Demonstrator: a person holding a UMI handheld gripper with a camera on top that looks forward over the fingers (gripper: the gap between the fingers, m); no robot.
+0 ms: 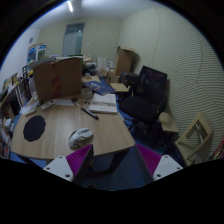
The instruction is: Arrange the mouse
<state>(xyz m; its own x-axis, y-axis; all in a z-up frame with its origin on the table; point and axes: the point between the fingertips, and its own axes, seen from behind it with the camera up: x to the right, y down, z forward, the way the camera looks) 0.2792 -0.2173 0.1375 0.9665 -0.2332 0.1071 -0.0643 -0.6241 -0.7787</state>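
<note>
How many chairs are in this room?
2 that I can tell: a black office chair beside the desk, and a light wooden chair beyond it. Clutter may hide others.

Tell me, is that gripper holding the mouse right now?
No: the gripper is open and empty, and the mouse sits alone on the desk beyond the fingers.

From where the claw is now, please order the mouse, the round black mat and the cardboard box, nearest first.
1. Mouse: at the near edge of the table, just ahead of the open claw.
2. Round black mat: farther off, on the table's left part.
3. Cardboard box: at the table's far end.
</note>
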